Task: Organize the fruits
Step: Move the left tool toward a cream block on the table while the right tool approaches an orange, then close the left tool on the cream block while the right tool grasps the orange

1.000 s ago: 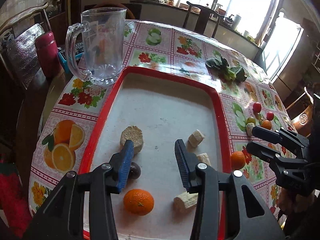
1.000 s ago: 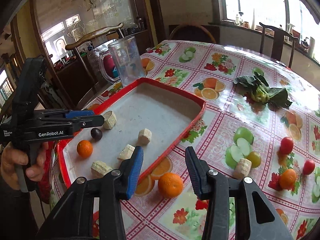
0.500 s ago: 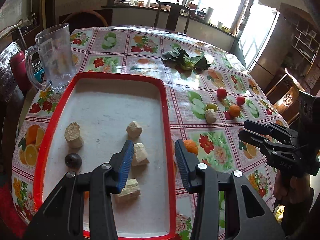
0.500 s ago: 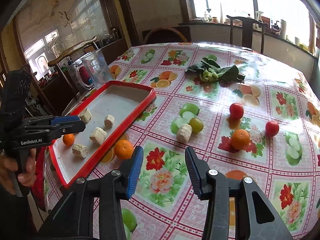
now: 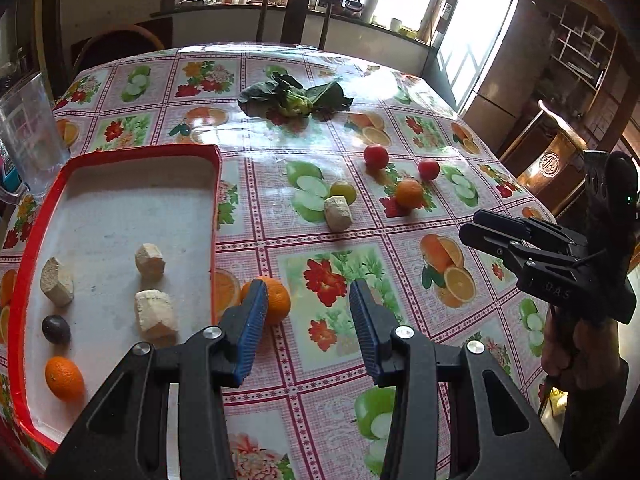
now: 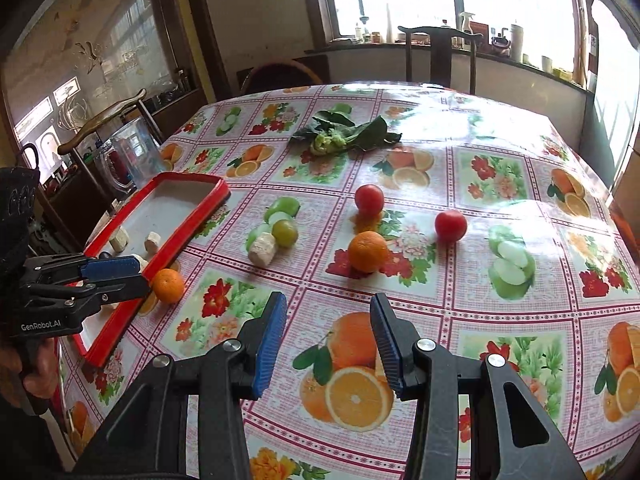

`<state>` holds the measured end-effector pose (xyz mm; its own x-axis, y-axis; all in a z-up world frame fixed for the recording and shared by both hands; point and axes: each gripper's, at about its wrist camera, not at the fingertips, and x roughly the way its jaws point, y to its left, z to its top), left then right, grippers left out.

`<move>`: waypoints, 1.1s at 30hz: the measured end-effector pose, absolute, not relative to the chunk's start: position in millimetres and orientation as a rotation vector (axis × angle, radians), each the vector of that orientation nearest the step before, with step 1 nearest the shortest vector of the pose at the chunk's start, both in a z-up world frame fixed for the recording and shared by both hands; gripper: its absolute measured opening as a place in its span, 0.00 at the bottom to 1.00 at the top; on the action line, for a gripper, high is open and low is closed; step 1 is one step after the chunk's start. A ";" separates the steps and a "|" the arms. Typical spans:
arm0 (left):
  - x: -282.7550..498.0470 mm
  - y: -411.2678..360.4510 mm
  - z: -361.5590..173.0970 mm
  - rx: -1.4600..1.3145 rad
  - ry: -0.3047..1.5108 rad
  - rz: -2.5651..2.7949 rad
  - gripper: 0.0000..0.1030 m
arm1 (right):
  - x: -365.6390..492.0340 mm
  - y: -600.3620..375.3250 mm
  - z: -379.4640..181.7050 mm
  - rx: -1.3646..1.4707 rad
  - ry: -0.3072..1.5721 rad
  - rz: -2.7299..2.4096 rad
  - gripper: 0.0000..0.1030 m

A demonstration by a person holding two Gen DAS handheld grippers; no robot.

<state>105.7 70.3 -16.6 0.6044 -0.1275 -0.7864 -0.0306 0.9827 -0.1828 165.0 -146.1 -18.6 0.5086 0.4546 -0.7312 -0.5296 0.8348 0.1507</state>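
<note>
A red tray (image 5: 216, 200) (image 6: 188, 228) holds an orange (image 5: 64, 378), a dark round fruit (image 5: 56, 329) and three beige chunks (image 5: 154, 314). Just outside its right rim lies a loose orange (image 5: 276, 300) (image 6: 168, 286). My left gripper (image 5: 307, 304) (image 6: 142, 274) hovers open and empty, its left finger right in front of that orange. Farther out lie another orange (image 5: 409, 194) (image 6: 367, 251), two red tomatoes (image 5: 376, 156) (image 6: 451, 225), a green fruit (image 6: 285, 233) and a beige chunk (image 6: 262, 249). My right gripper (image 6: 328, 312) (image 5: 474, 226) is open and empty over the cloth, short of the far orange.
The round table wears a fruit-print cloth (image 6: 500, 184). A leafy green vegetable (image 5: 296, 98) (image 6: 340, 134) lies at the far side. A clear glass mug (image 5: 28, 148) (image 6: 128, 156) stands behind the tray. Chairs ring the table and a wooden cabinet stands to the right.
Both grippers have swept right, from over the tray to the cloth beside it. The tray has slid to the left of both views. Both pairs of jaws kept the same gap.
</note>
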 end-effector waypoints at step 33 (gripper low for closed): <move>211.5 31.3 -67.9 -0.153 0.992 -0.087 0.20 | 243.4 -130.4 -61.0 -0.067 0.913 0.603 0.34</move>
